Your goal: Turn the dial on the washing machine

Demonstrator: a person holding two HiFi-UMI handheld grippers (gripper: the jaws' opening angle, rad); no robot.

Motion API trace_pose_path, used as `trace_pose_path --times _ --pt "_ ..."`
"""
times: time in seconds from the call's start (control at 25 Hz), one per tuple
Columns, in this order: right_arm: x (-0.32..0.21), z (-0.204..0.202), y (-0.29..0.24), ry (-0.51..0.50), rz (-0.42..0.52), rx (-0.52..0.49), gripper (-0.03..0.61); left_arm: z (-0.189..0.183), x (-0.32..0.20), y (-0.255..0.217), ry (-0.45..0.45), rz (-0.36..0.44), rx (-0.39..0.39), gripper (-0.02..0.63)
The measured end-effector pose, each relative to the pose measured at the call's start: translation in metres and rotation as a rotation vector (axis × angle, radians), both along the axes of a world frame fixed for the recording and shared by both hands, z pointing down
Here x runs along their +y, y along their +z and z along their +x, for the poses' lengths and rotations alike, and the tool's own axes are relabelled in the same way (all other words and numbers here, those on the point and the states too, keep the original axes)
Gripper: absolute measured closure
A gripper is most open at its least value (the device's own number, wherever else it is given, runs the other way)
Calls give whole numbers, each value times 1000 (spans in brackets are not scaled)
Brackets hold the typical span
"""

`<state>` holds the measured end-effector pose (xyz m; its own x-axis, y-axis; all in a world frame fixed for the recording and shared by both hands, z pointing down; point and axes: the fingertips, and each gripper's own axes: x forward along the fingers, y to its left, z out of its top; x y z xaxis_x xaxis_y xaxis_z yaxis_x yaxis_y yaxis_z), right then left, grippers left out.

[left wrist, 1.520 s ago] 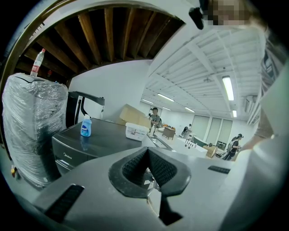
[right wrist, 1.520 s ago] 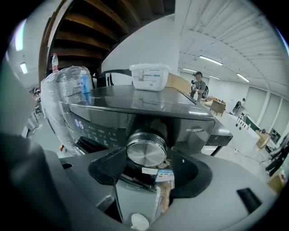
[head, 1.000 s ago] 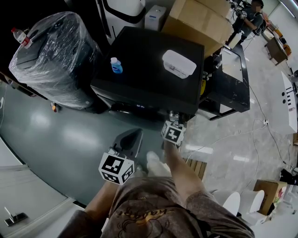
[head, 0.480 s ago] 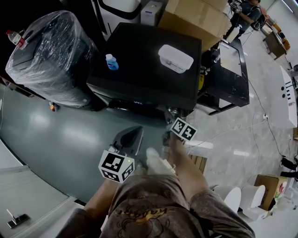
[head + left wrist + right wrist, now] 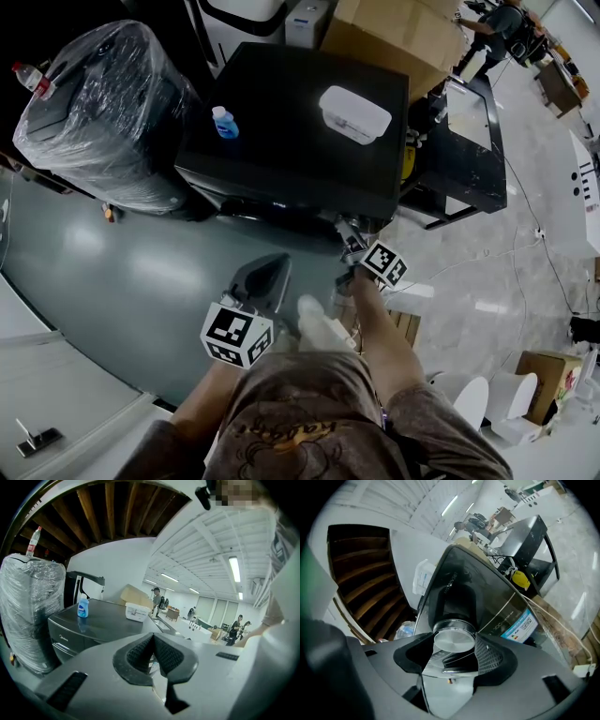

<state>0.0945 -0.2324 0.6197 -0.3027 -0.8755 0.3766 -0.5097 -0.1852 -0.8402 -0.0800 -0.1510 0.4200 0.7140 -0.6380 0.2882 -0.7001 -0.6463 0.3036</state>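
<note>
The black washing machine (image 5: 291, 122) stands in front of me, its top seen from above in the head view. My right gripper (image 5: 354, 246) is at the right end of its front panel. In the right gripper view the round silver dial (image 5: 454, 637) sits between the two jaws, which are shut on its sides; the machine's dark front (image 5: 459, 588) appears tilted behind it. My left gripper (image 5: 262, 277) hangs lower, away from the machine. Its jaws (image 5: 153, 644) are shut with nothing between them.
On the machine's top stand a blue bottle (image 5: 223, 122) and a white lidded box (image 5: 354, 114). A plastic-wrapped bulky thing (image 5: 103, 103) is at the left, cardboard boxes (image 5: 403, 33) behind, a black stand (image 5: 469, 159) at the right. A person (image 5: 502, 23) stands far back.
My right gripper has rolled while staying at the dial, and its marker cube has swung to the right. The left gripper has barely moved.
</note>
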Motion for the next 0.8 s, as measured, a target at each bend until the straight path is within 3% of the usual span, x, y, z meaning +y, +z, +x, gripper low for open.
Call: trace_pose_path --times 0.48,0.64,0.8 --pt "1 4 9 100 108 -395 308 5 5 9 -3 -20 -32 616" --pt "1 4 8 91 143 -366 307 5 6 10 -3 -21 -40 616" --pt "1 1 0 18 130 -171 305 6 7 10 -5 -21 -39 617"
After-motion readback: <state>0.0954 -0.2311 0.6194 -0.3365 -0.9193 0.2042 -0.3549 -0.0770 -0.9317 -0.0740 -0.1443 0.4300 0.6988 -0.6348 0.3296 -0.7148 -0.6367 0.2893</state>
